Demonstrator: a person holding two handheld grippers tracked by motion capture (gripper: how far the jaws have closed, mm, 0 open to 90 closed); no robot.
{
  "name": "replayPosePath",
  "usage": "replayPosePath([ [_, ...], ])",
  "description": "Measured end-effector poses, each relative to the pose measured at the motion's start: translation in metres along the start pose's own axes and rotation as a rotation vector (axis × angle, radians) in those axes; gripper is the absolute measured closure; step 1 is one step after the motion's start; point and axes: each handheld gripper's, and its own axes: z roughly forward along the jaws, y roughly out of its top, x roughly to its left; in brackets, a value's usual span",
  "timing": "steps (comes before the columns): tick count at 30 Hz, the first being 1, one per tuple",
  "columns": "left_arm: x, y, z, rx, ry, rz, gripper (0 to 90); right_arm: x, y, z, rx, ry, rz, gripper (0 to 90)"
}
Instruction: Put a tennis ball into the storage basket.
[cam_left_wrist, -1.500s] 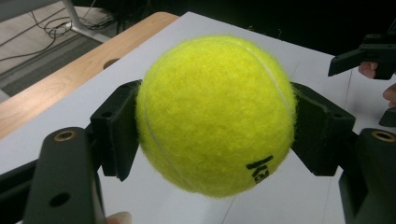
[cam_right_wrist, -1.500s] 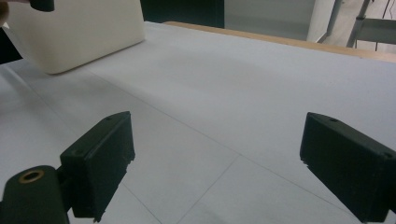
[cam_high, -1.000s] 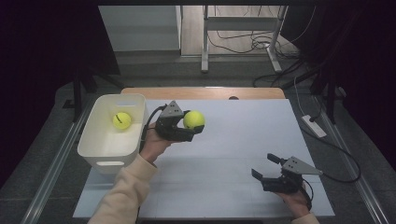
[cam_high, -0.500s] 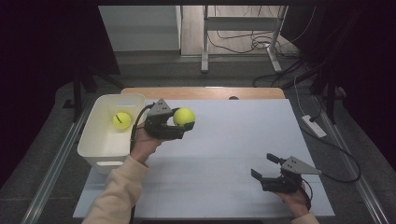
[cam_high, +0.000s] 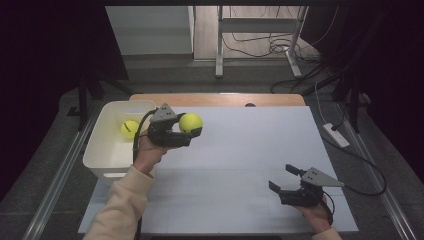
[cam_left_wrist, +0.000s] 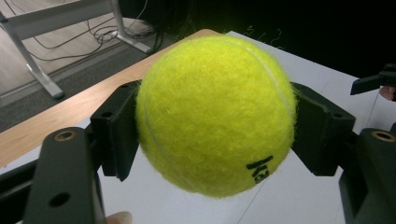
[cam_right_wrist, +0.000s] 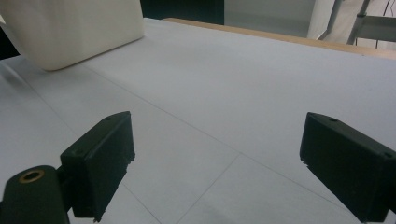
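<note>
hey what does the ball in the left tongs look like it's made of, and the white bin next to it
Tennis ball: fuzzy yellow felt, judging by the raised nap and loose fibres along its outline, with a pale curved seam and black print; the core can't be seen.
White bin: probably moulded plastic; smooth, matte, off-white walls with rounded corners and a rolled rim. Another tennis ball lies inside it.

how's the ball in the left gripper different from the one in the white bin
The held ball is clamped between the left gripper jaws, above the table; the bin ball lies loose inside the white bin. The held ball sits beside the bin, outside its rim; the bin ball is within the walls. Both are yellow tennis balls.
</note>
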Motion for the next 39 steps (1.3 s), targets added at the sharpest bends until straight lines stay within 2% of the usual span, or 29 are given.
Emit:
replayPosePath([
  [14, 0.01, 0.001, -0.02, -0.017, 0.042, -0.011, 26.6, 0.0, 0.0, 0.001, 0.002, 0.0, -0.001, 9.9],
  [29, 0.025, -0.005, -0.041, -0.026, 0.099, -0.041, 26.6, 0.0, 0.0, 0.001, 0.004, 0.0, -0.003, 9.9],
  [39, 0.034, -0.008, -0.05, -0.03, 0.129, -0.064, 26.6, 0.0, 0.0, 0.003, 0.004, -0.001, -0.003, 9.9],
])
